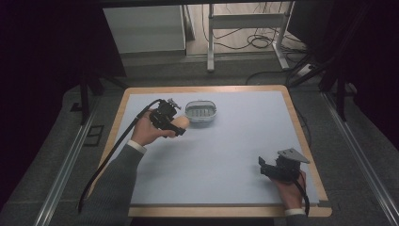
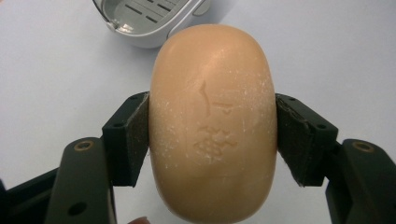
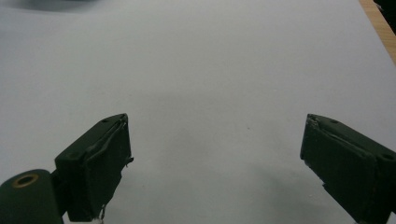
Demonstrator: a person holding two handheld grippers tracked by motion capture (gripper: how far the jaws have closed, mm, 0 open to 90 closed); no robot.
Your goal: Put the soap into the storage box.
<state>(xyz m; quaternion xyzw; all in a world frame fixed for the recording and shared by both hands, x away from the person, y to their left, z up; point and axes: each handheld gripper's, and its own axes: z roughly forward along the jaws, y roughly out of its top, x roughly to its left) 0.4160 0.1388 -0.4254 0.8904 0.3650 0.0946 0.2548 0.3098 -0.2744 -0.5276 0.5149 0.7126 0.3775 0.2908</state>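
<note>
From the high view, my left gripper (image 1: 176, 125) is over the far-left part of the tabletop (image 1: 226, 155), jaws clamped on a tan bar of soap (image 1: 180, 122). The soap sits just beside the near-left side of the grey soap dish (image 1: 201, 112), which rests toward the far edge, a bit left of the middle. I can't tell from here whether soap and dish actually touch. My right gripper (image 1: 263, 165) is way off by the near-right corner, well apart from everything else, with my hand (image 1: 289, 186) behind it.

Left gripper view: the soap (image 2: 214, 121) is squeezed between both pads, one pressing on each long side, so that's a solid grip. It's an oval bar with a faint stamped mark on top and some whitish scuffing. The dish (image 2: 149, 18) pokes in at the top, slotted floor visible, right past the far end of the bar.

Right gripper view: my right gripper (image 3: 215, 154) has its jaws spread wide with nothing between them, just plain pale tabletop (image 3: 210, 70) below, and a sliver of wooden edge (image 3: 380, 28) at the upper right.
</note>
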